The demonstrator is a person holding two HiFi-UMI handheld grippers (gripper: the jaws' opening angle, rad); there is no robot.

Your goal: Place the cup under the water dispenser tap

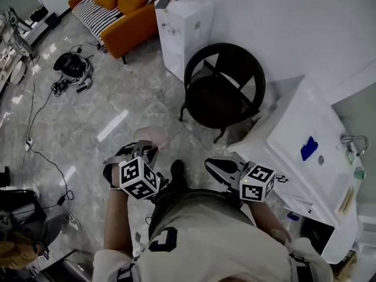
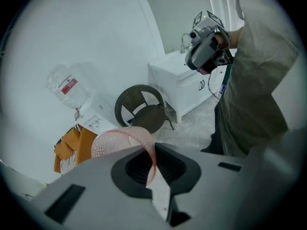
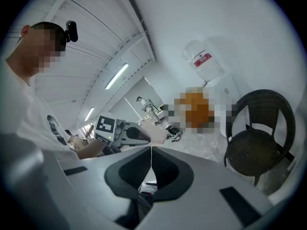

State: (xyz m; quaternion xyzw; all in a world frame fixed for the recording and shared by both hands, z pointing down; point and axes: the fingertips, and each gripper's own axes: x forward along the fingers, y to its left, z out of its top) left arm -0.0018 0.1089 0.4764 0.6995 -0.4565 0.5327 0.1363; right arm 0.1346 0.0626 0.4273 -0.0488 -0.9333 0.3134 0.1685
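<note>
A translucent pink cup (image 2: 120, 139) is pinched by its rim in my left gripper (image 2: 153, 175), which is shut on it. In the head view the left gripper (image 1: 145, 153) holds the cup (image 1: 150, 136) low over the floor in front of the person. The right gripper (image 1: 212, 165) is beside it, a little apart. Its jaws (image 3: 151, 159) meet with nothing between them. The white water dispenser (image 1: 183, 25) with its bottle (image 2: 67, 86) stands against the far wall, well ahead of both grippers. Its tap is too small to make out.
A dark wicker chair (image 1: 224, 90) stands between me and the dispenser, to its right. A white cabinet (image 1: 305, 128) with a sink tap (image 1: 351, 141) runs along the right. An orange sofa (image 1: 120, 4) is left of the dispenser. Cables and a device (image 1: 73, 69) lie on the marble floor at left.
</note>
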